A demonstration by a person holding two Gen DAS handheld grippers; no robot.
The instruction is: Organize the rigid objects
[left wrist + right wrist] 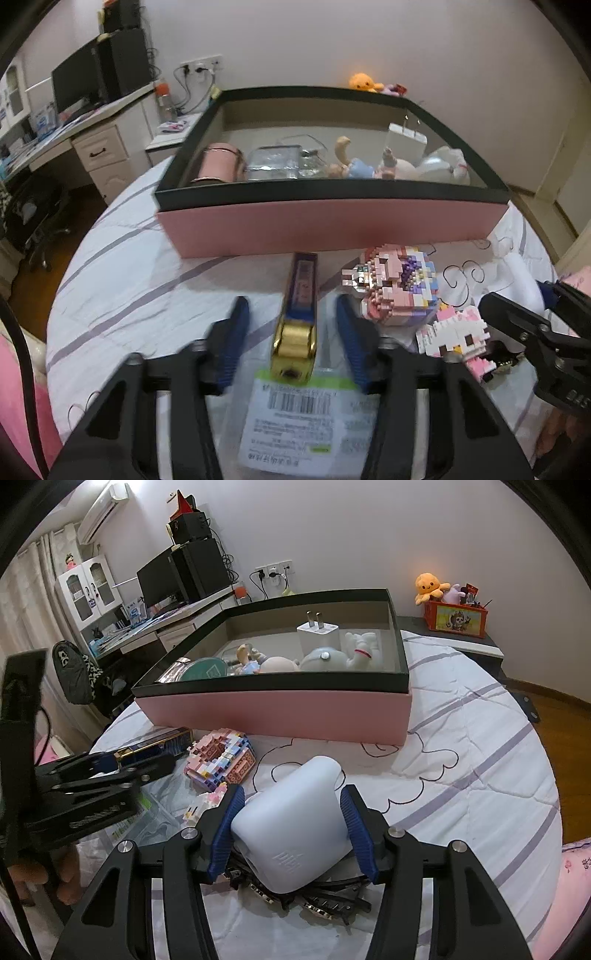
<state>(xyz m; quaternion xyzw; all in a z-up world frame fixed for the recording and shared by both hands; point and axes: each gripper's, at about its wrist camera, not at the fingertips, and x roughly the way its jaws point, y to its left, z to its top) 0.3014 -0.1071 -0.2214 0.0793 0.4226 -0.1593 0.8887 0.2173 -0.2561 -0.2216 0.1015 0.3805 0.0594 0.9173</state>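
A pink box with a black rim (pixel 332 229) (pixel 280 716) stands on the bed and holds a charger (pixel 317 635), figurines and a pink tin (pixel 219 164). My left gripper (pixel 293 325) is open around a long gold-and-blue case (pixel 299 306) that lies between its fingers. My right gripper (pixel 291 812) is shut on a pale blue rounded case (pixel 295 830). A pink block figure (pixel 395 284) (pixel 225 758) and a smaller white-pink block figure (pixel 458 336) lie beside the left gripper.
A clear packet with a barcode label (pixel 295 417) lies under the left gripper. Dark hair clips (pixel 317 901) lie under the pale blue case. A desk with a monitor (pixel 162 579) stands to the left, a nightstand with toys (pixel 454 616) to the right.
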